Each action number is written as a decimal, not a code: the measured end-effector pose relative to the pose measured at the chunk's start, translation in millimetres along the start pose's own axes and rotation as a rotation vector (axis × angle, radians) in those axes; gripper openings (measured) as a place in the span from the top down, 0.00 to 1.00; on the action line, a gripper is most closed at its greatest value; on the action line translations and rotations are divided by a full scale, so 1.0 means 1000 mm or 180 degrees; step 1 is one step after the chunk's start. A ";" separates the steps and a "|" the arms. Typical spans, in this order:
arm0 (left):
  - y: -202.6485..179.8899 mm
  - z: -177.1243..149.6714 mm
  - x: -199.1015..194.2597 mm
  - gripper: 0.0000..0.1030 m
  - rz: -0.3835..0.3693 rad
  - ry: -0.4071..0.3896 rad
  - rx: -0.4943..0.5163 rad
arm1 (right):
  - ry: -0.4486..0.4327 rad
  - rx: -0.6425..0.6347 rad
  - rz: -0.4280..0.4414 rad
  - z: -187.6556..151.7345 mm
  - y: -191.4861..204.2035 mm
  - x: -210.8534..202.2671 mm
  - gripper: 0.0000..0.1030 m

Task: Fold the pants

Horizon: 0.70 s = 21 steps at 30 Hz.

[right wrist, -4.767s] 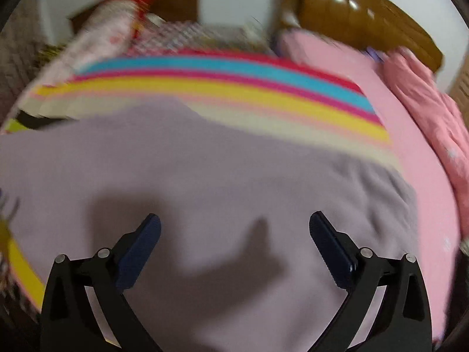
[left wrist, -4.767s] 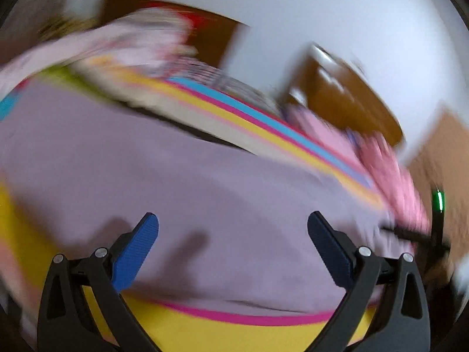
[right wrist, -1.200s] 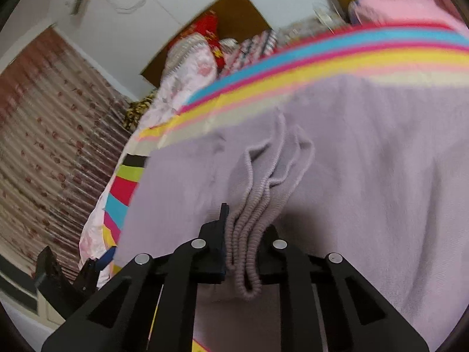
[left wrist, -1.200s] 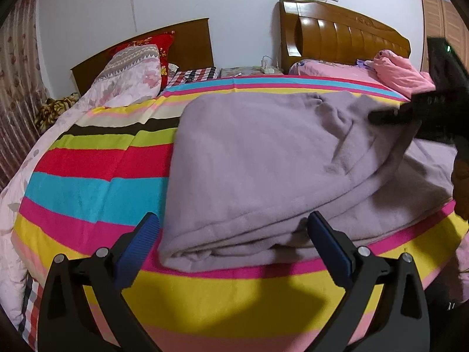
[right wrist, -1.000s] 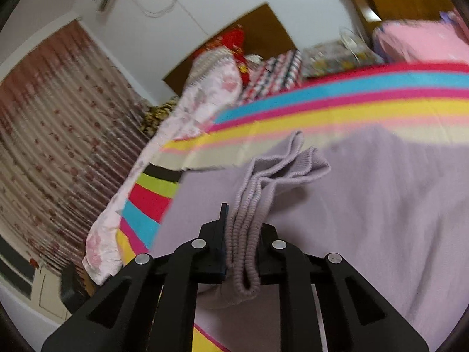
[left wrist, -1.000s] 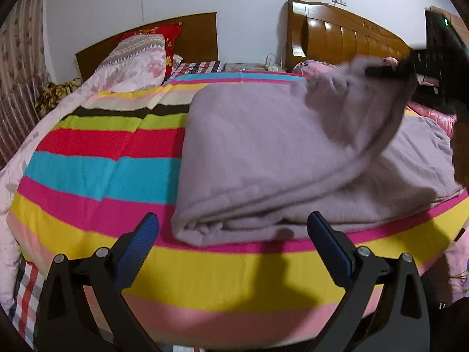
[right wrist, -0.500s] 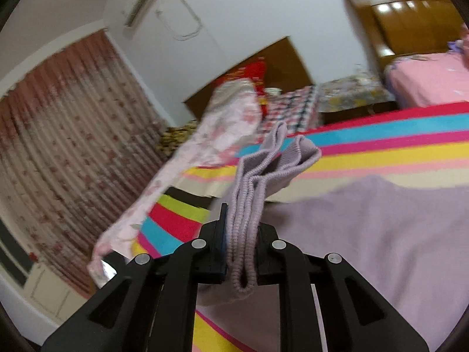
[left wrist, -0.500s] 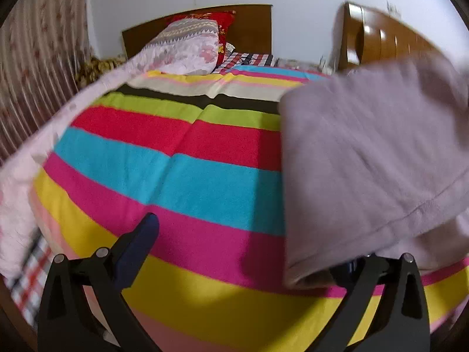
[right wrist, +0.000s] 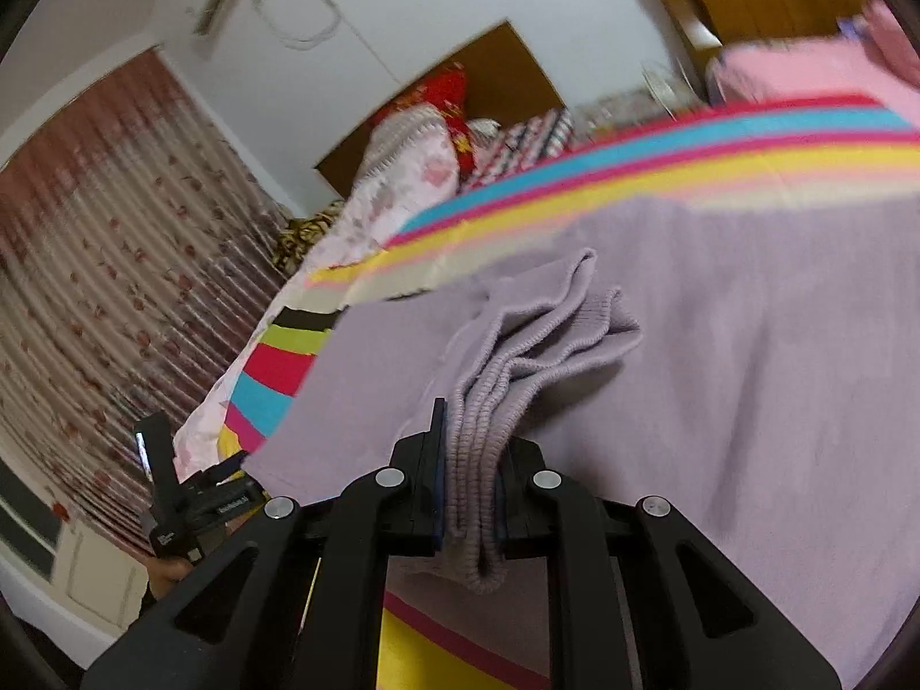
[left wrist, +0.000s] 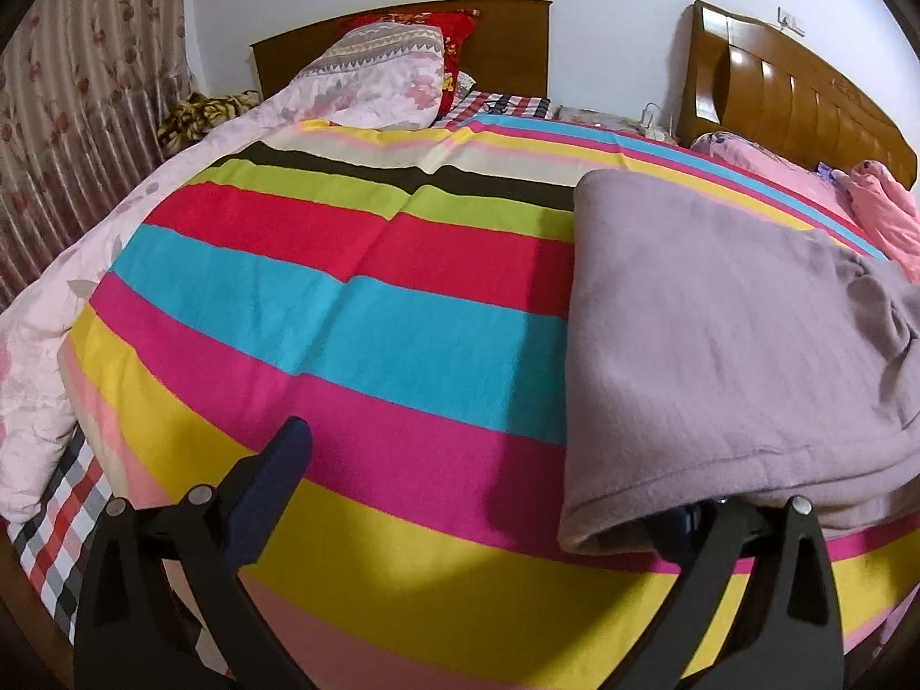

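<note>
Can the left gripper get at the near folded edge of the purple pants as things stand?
Probably yes. The left gripper is open, its right finger already tucked under the pants' near folded edge while its left finger stands over the bare striped bedcover. Nothing blocks it.

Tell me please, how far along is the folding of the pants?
Done: the pants already lie doubled on the bed. In hand: the right gripper clamps the ribbed cuffs above the lower layer. Left: lay them down and release; the left gripper is open.
</note>
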State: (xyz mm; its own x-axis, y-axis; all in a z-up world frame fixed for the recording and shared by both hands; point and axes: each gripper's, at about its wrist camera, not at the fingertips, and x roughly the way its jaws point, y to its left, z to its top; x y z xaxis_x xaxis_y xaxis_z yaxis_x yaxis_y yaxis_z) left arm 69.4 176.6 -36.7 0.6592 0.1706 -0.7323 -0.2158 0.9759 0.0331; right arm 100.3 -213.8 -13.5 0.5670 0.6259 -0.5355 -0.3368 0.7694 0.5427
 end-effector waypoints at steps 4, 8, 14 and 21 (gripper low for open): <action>-0.004 -0.003 -0.008 0.01 0.0025 0.0000 0.0191 | 0.0370 0.0261 -0.0135 -0.019 -0.028 0.020 0.85; -0.007 -0.007 -0.026 0.02 0.0054 0.0133 0.0565 | 0.0349 0.0159 -0.0250 -0.016 -0.027 0.005 0.73; -0.021 0.013 -0.097 0.02 -0.0219 -0.0358 0.0711 | -0.0035 -0.0120 -0.0474 -0.003 -0.009 -0.026 0.56; -0.097 0.059 -0.046 0.02 -0.0876 -0.0229 0.0662 | 0.0242 -0.0541 -0.0320 -0.012 0.032 0.013 0.56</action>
State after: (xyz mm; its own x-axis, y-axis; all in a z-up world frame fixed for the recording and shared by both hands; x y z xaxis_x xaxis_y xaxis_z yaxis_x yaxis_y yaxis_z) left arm 102.4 82.4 33.9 0.7230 -0.1007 -0.6835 0.1234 0.9922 -0.0156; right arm 88.0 -179.6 -11.3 0.5479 0.5476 -0.6324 -0.4069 0.8350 0.3705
